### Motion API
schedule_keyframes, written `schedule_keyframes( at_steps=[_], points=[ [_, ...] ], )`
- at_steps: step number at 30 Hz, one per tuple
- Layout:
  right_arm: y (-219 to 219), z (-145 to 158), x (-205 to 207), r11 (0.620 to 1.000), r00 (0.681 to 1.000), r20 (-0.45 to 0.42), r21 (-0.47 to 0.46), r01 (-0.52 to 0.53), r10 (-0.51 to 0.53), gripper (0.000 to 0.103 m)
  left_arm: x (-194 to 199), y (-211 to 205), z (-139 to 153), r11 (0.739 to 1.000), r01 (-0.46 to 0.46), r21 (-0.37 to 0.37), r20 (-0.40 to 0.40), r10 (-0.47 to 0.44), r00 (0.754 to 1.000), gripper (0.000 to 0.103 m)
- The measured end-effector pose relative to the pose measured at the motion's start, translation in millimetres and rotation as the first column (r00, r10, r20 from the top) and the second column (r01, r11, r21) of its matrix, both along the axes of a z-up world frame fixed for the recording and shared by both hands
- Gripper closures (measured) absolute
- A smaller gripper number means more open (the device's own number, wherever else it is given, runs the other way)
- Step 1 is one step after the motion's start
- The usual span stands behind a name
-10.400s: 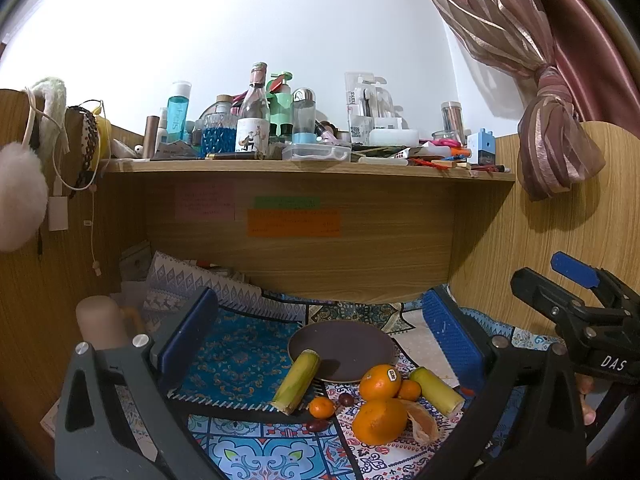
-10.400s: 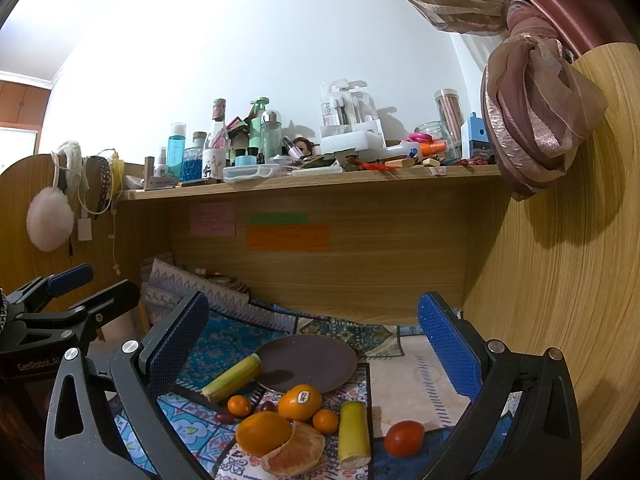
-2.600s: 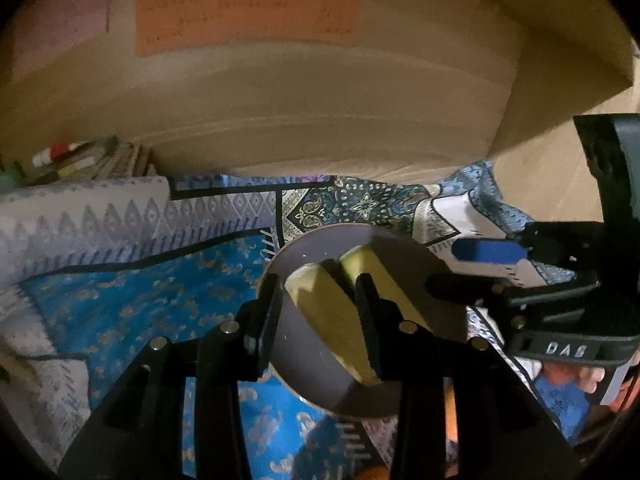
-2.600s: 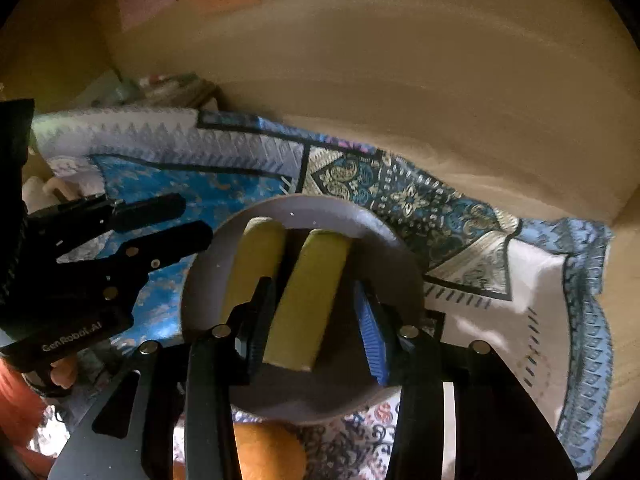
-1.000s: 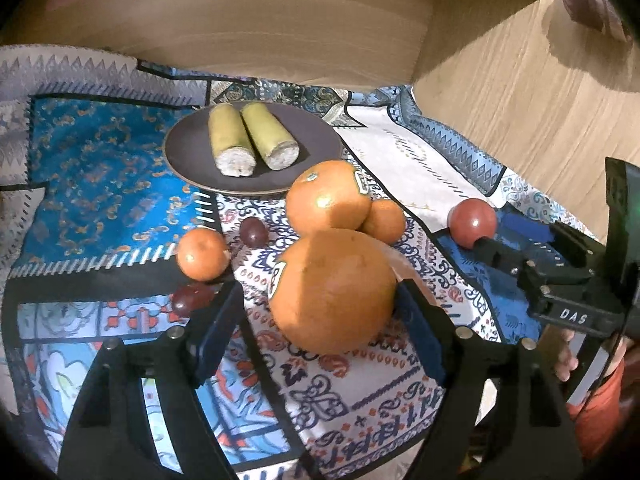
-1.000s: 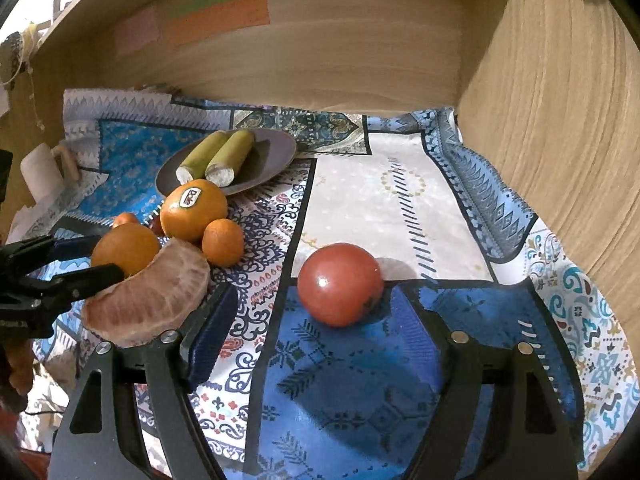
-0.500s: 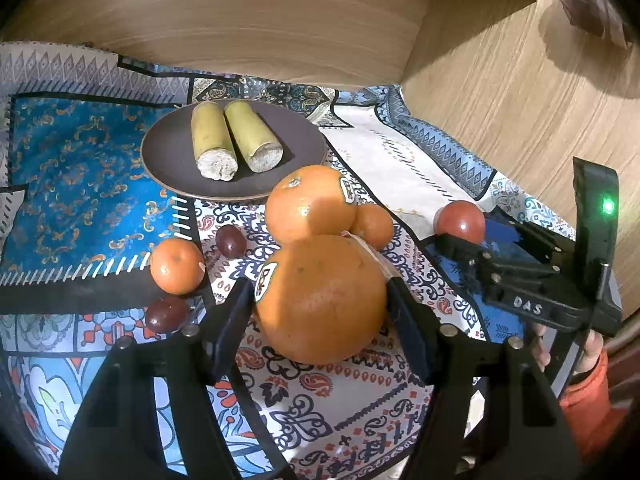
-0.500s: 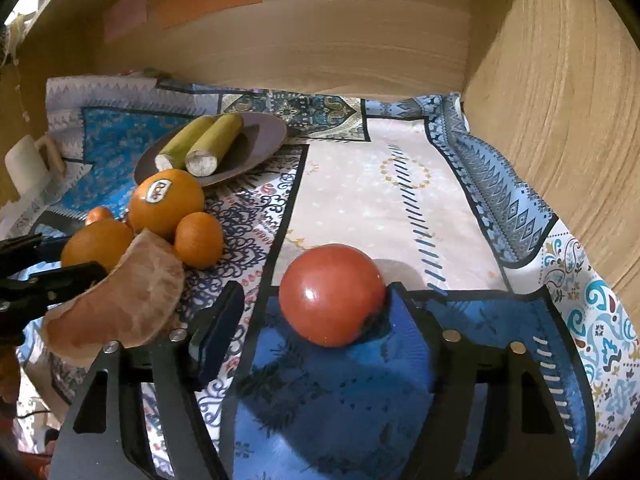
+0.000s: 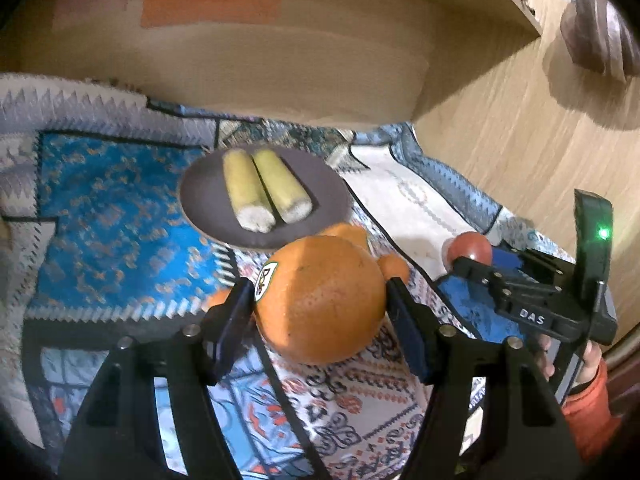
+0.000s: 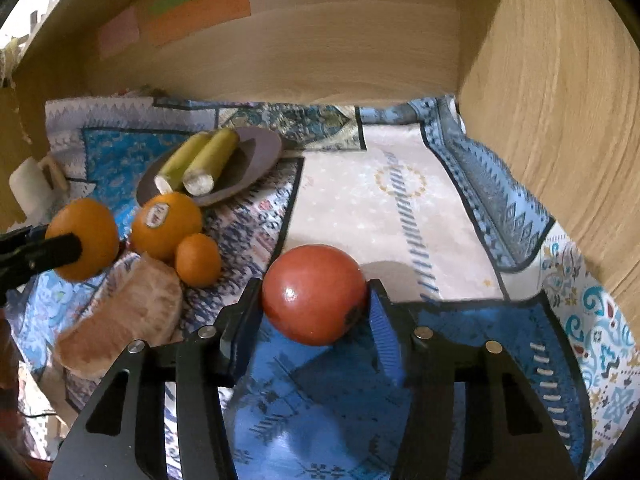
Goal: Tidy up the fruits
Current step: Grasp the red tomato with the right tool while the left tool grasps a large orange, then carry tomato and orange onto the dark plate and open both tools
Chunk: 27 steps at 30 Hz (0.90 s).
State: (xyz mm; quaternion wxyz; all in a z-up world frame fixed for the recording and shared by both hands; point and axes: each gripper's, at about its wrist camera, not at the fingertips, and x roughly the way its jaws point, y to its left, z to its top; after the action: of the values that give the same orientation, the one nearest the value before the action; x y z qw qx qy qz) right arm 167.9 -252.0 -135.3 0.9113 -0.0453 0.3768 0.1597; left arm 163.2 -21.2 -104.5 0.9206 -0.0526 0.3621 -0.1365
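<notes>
My left gripper (image 9: 320, 304) is shut on a large orange (image 9: 320, 300) with a sticker and holds it above the patterned cloth; it also shows in the right wrist view (image 10: 86, 238). My right gripper (image 10: 314, 300) is shut on a red tomato (image 10: 314, 294), which also shows in the left wrist view (image 9: 470, 246). A dark plate (image 9: 324, 196) holds two yellow-green cane pieces (image 9: 264, 190). A second stickered orange (image 10: 166, 224), a small mandarin (image 10: 198, 260) and a peeled citrus half (image 10: 128, 316) lie on the cloth.
A patterned cloth (image 10: 400, 200) covers the desk inside a wooden alcove, with the back wall (image 10: 320, 48) and right wall (image 10: 560, 100) close by. A white mug (image 10: 30, 188) stands at the far left. Sticky notes hang on the back wall.
Both grippers have closed onto their fruit: the left on the large orange, now lifted off the cloth, the right on the tomato.
</notes>
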Motion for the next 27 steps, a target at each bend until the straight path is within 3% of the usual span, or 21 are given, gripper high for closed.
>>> schedule_keyframes(
  at_steps=[11,27],
  points=[
    [30.2,38.9,15.5,0.998,0.992,0.109,0.030,-0.059,0.056,0.055,27.2,36.2,31.1,0.997,-0.073,0.026,0.071,0.071,0.995,0.036],
    [82.9,59.5,68.1,0.991,0.978,0.162,0.009,-0.135,0.132,0.055,101.4,71.5,27.7,0.991,-0.123,0.058,0.036,0.121,0.992,0.036]
  ],
)
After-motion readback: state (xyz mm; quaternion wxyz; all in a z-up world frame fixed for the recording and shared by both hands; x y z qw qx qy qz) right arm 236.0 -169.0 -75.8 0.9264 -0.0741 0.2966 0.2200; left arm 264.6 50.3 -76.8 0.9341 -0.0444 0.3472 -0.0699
